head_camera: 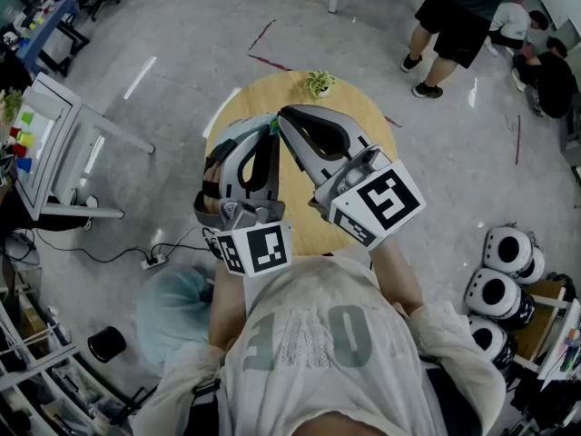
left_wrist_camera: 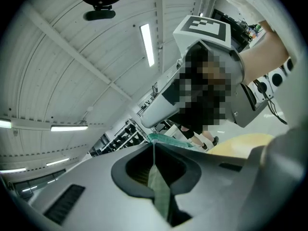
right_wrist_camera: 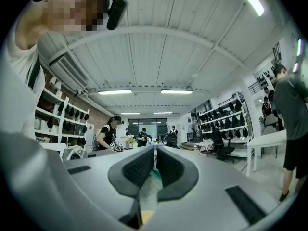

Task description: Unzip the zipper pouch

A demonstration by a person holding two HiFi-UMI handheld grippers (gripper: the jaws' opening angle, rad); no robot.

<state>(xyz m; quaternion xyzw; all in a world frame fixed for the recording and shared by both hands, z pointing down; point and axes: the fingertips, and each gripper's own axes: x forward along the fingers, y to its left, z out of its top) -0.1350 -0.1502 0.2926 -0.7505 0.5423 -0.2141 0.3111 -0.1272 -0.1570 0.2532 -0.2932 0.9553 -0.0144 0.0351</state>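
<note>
The right gripper [right_wrist_camera: 154, 153] is clenching its jaws on a pale-green strip of the pouch [left_wrist_camera: 171, 140], perhaps the pull, while the left gripper [left_wrist_camera: 154, 148] is pinching its fabric, both meeting above the counter [head_camera: 363, 107] at twelve o'clock from the person, with the unzipping seemingly not yet begun.

**Left tongs** [left_wrist_camera: 154, 144] and **right tongs** [right_wrist_camera: 154, 149]: smooth, matt grey plastic shells. The inner pads [right_wrist_camera: 137, 168] are black, matt and finely ribbed.

**Zipper pouch** [left_wrist_camera: 159, 190]: thin green cloth, matt, with a fine weave, seen at the lower centre of both gripper views.

**Tabletop** [head_camera: 359, 103], centre of the head view: pale wood, smooth, low sheen.

**Floor** [head_camera: 182, 25], upper left: grey, smooth, faintly glossy.

**Shirt** [head_camera: 309, 334], bottom: pale, matt cloth.
</note>
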